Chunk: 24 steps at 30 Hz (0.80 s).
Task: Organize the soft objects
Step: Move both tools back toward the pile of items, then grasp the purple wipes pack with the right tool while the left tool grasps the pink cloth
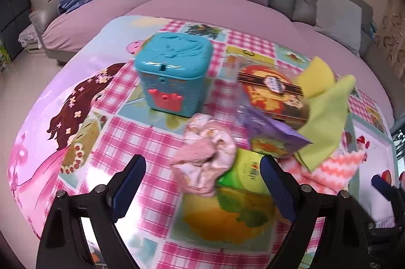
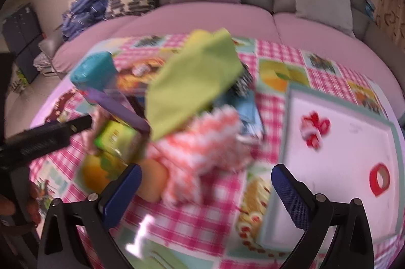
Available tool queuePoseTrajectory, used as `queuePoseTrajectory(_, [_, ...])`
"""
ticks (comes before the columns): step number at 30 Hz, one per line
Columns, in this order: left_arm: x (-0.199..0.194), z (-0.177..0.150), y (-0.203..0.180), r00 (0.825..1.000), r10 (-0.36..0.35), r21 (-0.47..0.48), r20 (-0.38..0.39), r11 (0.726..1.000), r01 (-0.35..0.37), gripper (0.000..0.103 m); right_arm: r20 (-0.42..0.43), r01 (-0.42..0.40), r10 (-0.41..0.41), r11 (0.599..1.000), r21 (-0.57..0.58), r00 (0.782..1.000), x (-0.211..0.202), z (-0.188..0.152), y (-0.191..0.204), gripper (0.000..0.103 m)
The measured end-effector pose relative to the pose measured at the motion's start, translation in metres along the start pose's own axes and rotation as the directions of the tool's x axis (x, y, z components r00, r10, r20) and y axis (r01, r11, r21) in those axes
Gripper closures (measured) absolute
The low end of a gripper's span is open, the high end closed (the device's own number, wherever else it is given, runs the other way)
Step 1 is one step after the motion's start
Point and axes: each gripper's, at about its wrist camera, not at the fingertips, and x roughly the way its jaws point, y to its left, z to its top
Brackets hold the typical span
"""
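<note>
Crumpled pink cloth (image 1: 205,155) between open left tool (image 1: 202,178) fingers; glossy checked tablecloth (image 1: 121,132).

Crumpled pale-pink patterned fabric bundle (image 1: 205,155) lies in a heap on the checked tablecloth toward its near edge, touching the green box at its right. Lime-green flat cloth (image 1: 326,122) (image 2: 192,82) drapes tilted over the pile of boxes near the middle, one corner raised. Yellow cloth piece (image 1: 316,76) pokes up just behind it, touching. Pink-and-white zigzag knit cloth (image 1: 329,167) (image 2: 202,155), bunched, lies below the lime cloth, nearer the near edge; blurred in right wrist view.
</note>
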Motion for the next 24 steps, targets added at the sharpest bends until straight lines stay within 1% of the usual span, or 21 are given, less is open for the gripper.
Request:
queuePoseTrajectory(3, [0.000,0.001,0.010,1.000,-0.002,-0.018,0.001,1.000,0.002,0.011,0.045,-0.027,0.028,0.999,-0.022,0.999,-0.005,0.011,0.012,0.000])
queuePoseTrajectory(6, [0.001,0.002,0.019,1.000,-0.009,-0.036,-0.001,0.999,0.009,0.011,0.073,-0.059,0.062,0.997,-0.053,0.995,-0.005,0.021,0.030,0.000])
queuePoseTrajectory(10, [0.010,0.000,0.027,0.999,-0.021,-0.035,-0.033,0.999,0.020,0.011,0.111,-0.104,0.114,0.990,-0.091,0.987,-0.001,0.030,0.052,0.001])
queuePoseTrajectory(12, [0.016,-0.002,0.031,0.998,-0.043,-0.043,-0.053,0.998,0.041,0.011,0.105,-0.118,0.128,0.988,-0.095,0.986,0.002,0.034,0.059,0.006])
queuePoseTrajectory(15, [0.024,-0.004,0.036,0.996,-0.056,-0.054,-0.069,0.997,0.052,0.011,0.104,-0.112,0.123,0.988,-0.108,0.987,0.009,0.039,0.069,0.008])
queuePoseTrajectory(17, [0.029,-0.005,0.037,0.995,-0.059,-0.059,-0.077,0.997,0.054,0.011,0.101,-0.137,0.148,0.985,-0.101,0.984,0.015,0.040,0.071,0.013])
queuePoseTrajectory(19, [0.036,-0.006,0.039,0.992,-0.079,-0.072,-0.096,0.995,0.072,0.011,0.093,-0.164,0.174,0.981,-0.104,0.980,0.022,0.042,0.077,0.017])
queuePoseTrajectory(21, [0.041,-0.007,0.040,0.989,-0.098,-0.079,-0.109,0.993,0.090,0.011,0.091,-0.162,0.173,0.980,-0.118,0.981,0.027,0.042,0.082,0.021])
queuePoseTrajectory(23, [0.044,-0.007,0.040,0.988,-0.109,-0.077,-0.106,0.992,0.101,0.012,0.086,-0.162,0.173,0.979,-0.126,0.981,0.031,0.042,0.086,0.024])
queuePoseTrajectory(24, [0.045,-0.007,0.040,0.988,-0.111,-0.079,-0.104,0.992,0.103,0.011,0.082,-0.166,0.177,0.978,-0.125,0.981,0.034,0.043,0.088,0.029])
